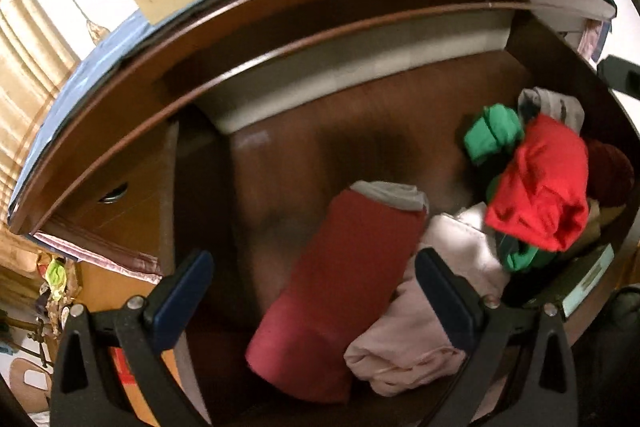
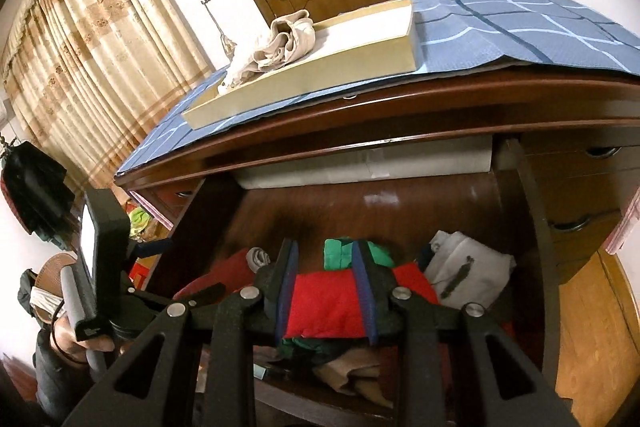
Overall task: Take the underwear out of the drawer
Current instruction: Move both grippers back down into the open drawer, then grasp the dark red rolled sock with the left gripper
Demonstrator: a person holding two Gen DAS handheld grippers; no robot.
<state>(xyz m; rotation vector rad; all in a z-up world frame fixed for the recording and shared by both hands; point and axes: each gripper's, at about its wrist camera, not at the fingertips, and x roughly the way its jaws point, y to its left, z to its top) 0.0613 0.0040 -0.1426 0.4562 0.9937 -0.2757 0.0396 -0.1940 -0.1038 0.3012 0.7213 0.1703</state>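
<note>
Down inside the open drawer (image 1: 360, 131) my left camera shows a dark red roll (image 1: 336, 291) and a soft pink bundle (image 1: 420, 331) lying side by side on the wooden floor. Only that view shows them well. My right camera shows other things: the blue cloth (image 2: 500, 27) on top of the bench, a flat cream box (image 2: 312, 67) on it, and a beige garment (image 2: 280, 43) crumpled on the box.

My left fingers (image 1: 312, 287) stand wide apart and hold nothing. The red roll sits between them, and the pink bundle is by the right-hand one.

My right fingers (image 2: 326, 283) are close together and squeeze the bright red underwear (image 2: 324, 303), which sits over the pile at the right side of the drawer. Green cloth (image 2: 340, 251) pokes out behind it, and a white folded cloth (image 2: 468, 267) lies just beside.

Back of the drawer floor is bare, so there is room there. Dark wooden walls close in both sides
</note>
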